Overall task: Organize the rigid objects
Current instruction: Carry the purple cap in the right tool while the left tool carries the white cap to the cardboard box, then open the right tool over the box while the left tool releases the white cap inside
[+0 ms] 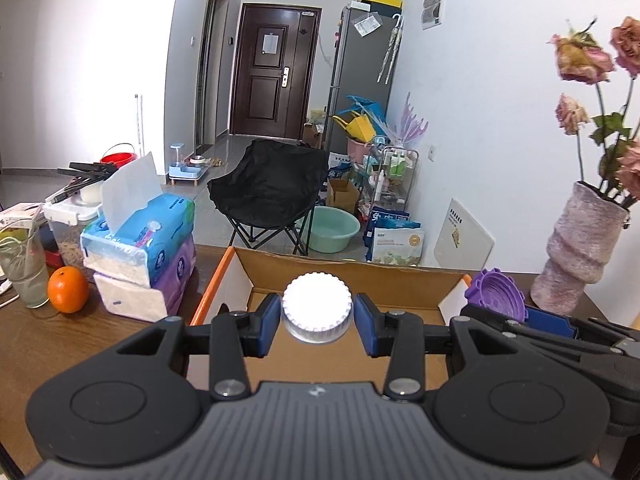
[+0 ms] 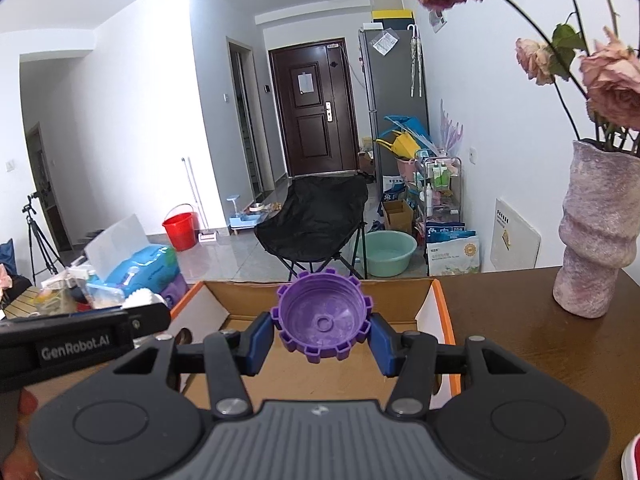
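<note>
My left gripper (image 1: 317, 320) is shut on a white ribbed cap (image 1: 317, 308) and holds it above an open cardboard box (image 1: 340, 280) with orange edges. My right gripper (image 2: 323, 330) is shut on a purple toothed cap (image 2: 323, 320), hollow side toward the camera, also above the box (image 2: 248, 300). The purple cap (image 1: 498, 294) and right gripper show at the right in the left wrist view. The left gripper's black body (image 2: 80, 340) and a bit of the white cap (image 2: 140, 299) show at the left in the right wrist view.
A brown table (image 1: 60, 340) holds stacked tissue packs (image 1: 148, 248), an orange (image 1: 68, 290), a glass (image 1: 24, 272) and a pink vase with dried roses (image 1: 576, 248). The vase (image 2: 596, 232) stands right of the box. Beyond are a black chair (image 1: 268, 184) and floor clutter.
</note>
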